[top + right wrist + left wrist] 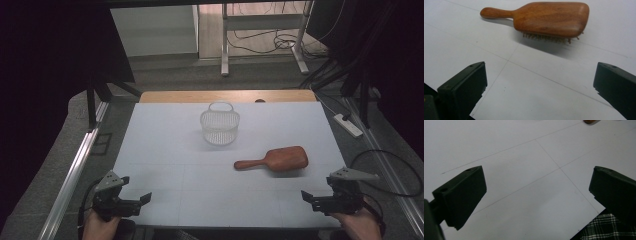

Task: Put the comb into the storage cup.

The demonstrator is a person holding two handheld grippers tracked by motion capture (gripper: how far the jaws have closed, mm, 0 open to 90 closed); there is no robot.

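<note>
since my 2 grippers, left gripper and right gripper, sit spread and empty, the bristle-down hairbrush may skid if pinched off-centre.

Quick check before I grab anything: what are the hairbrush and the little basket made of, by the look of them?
Hairbrush: looks like wood, reddish-brown with visible grain and a smooth, slightly glossy back; bristles point down onto the table. Basket: white open mesh with a thin looped handle, likely coated wire or plastic; the high view is too coarse to tell which.
</note>
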